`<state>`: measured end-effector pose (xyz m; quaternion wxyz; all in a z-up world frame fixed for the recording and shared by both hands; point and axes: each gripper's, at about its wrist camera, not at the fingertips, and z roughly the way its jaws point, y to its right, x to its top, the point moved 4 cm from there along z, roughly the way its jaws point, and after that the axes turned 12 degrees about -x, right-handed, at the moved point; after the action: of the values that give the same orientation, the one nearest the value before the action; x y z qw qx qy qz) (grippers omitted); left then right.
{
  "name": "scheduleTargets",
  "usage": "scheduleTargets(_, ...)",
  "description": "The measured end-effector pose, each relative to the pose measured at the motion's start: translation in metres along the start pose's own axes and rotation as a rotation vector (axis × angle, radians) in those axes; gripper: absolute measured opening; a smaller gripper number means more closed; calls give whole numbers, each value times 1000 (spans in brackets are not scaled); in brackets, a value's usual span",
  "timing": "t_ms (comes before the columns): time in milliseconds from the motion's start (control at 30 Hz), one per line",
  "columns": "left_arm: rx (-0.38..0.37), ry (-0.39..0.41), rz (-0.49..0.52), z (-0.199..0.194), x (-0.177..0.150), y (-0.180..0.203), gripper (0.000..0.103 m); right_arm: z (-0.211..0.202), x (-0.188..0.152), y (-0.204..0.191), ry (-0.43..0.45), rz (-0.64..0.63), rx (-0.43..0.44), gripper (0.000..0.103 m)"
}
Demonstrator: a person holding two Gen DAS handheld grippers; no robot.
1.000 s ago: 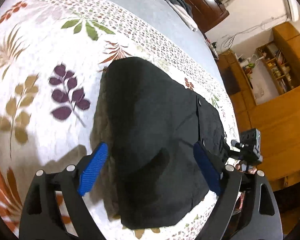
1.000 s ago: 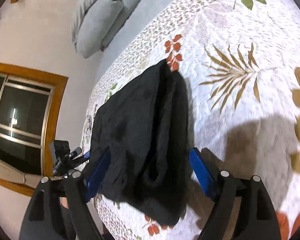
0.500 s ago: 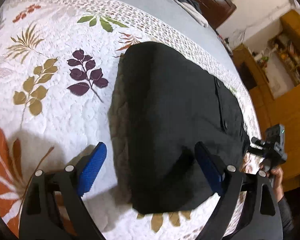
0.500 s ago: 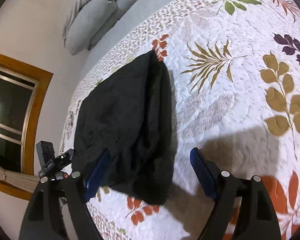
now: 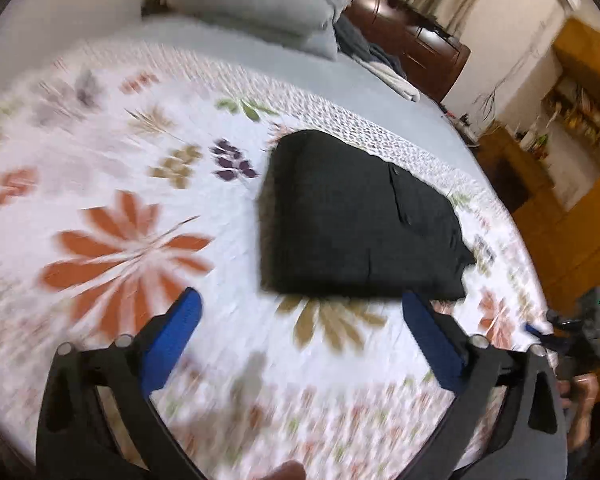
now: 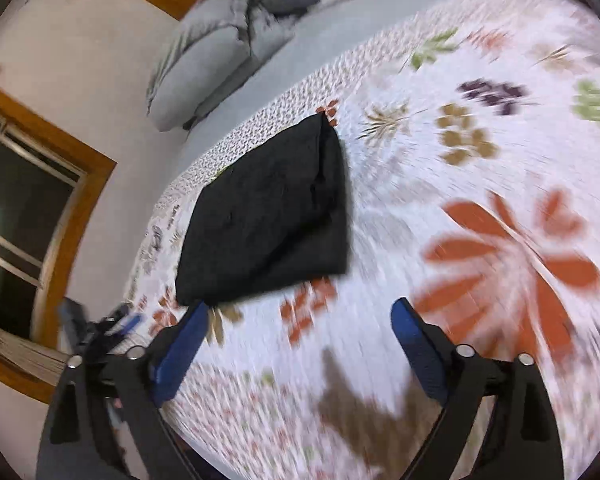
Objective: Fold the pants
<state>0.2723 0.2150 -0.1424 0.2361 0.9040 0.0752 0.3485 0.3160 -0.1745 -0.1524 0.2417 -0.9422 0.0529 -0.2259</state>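
Observation:
The black pants (image 5: 356,220) lie folded into a compact rectangle on the floral quilt (image 5: 132,208). They also show in the right wrist view (image 6: 268,216). My left gripper (image 5: 300,320) is open and empty, held back from the near edge of the pants. My right gripper (image 6: 300,328) is open and empty, also back from the pants, near their near corner. Each gripper shows at the edge of the other's view: the right one (image 5: 572,324), the left one (image 6: 112,328).
Grey pillows (image 5: 260,4) lie at the head of the bed, also in the right wrist view (image 6: 212,64). A dark wooden dresser (image 5: 416,48) and shelves (image 5: 572,120) stand beyond the bed. A wood-framed window (image 6: 28,208) is on the wall.
Both grippers have pulled back and up from the pants, which now lie farther off and smaller in both views. The folded pants have stayed in place. Both views are motion-blurred.

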Motion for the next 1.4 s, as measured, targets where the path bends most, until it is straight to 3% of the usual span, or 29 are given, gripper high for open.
scheduleTargets(167, 241, 63, 145, -82, -61, 38, 100, -80, -84, 8, 116, -82, -174, 98)
scheduleTargets(300, 281, 119, 157, -136, -93, 71, 100, -140, -132, 20, 190, -85, -270, 99)
scheduleTargets(433, 315, 159, 161, -186, -118, 112, 100, -192, -160, 15, 292, -53, -403, 99)
scheduleTargets(600, 287, 226, 179, -243, -138, 163, 100, -240, -180, -23, 392, -162, -418, 99)
scheduleTargets(733, 267, 270, 191, -276, -150, 196, 100, -272, -193, -57, 419, -269, -362, 99)
scheduleTargets(833, 328, 314, 224, -297, -158, 217, 100, -295, -203, -75, 446, -294, -329, 99)
scheduleTargets(900, 323, 329, 232, -309, -161, 228, 100, -307, -209, -86, 457, -315, -298, 99)
scheduleTargets(1167, 293, 326, 246, -327, -168, 257, 100, -336, -233, -127, 458, -385, -234, 99)
scheduleTargets(1400, 258, 316, 220, -328, -171, 258, 100, -348, -240, -149, 462, -417, -205, 99)
